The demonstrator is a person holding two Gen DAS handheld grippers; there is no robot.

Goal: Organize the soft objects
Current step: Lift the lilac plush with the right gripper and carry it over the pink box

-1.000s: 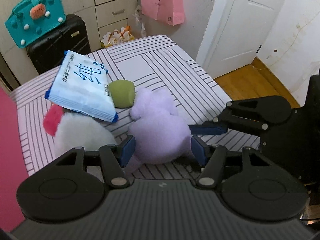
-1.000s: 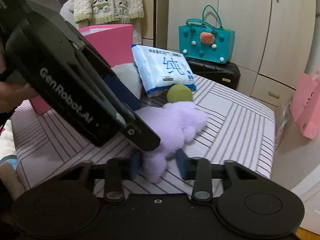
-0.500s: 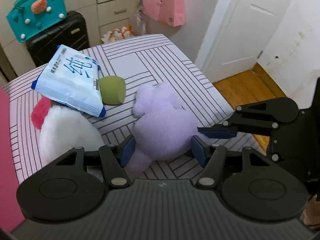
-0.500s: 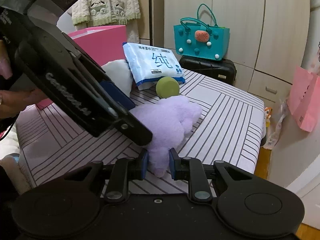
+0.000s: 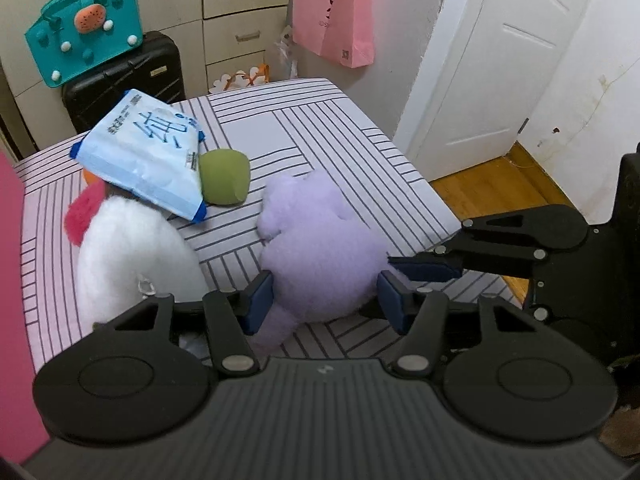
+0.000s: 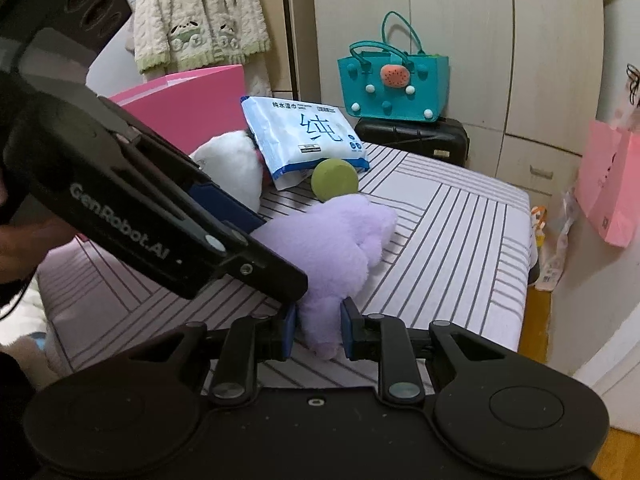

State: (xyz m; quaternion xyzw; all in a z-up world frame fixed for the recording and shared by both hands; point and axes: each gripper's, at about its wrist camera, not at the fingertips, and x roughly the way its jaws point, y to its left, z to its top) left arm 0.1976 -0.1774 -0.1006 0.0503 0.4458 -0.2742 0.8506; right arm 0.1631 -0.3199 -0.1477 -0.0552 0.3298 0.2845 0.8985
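Note:
A purple plush toy (image 5: 320, 256) lies on the striped bed (image 5: 320, 132). My left gripper (image 5: 325, 298) straddles its body; the jaws are closing and both pads touch the fur. My right gripper (image 6: 318, 328) is shut on one thin limb of the purple plush toy (image 6: 332, 240) near the bed's edge. To the left lies a white plush toy (image 5: 132, 256) with a pink tuft. A blue pack of wipes (image 5: 144, 160) leans on it, and a green round cushion (image 5: 226, 176) sits beside the pack.
A pink box (image 6: 192, 108) stands at the bed's left side. Behind the bed, a teal bag (image 5: 84, 28) rests on a black suitcase (image 5: 132, 76). A pink paper bag (image 5: 332, 12) hangs by the white door (image 5: 500, 60). Wooden floor (image 5: 492, 184) lies beyond the right edge.
The right gripper's jaws have come together on the purple toy's limb. The left gripper's pads have drawn in slightly around the toy's body. Both hands have barely shifted.

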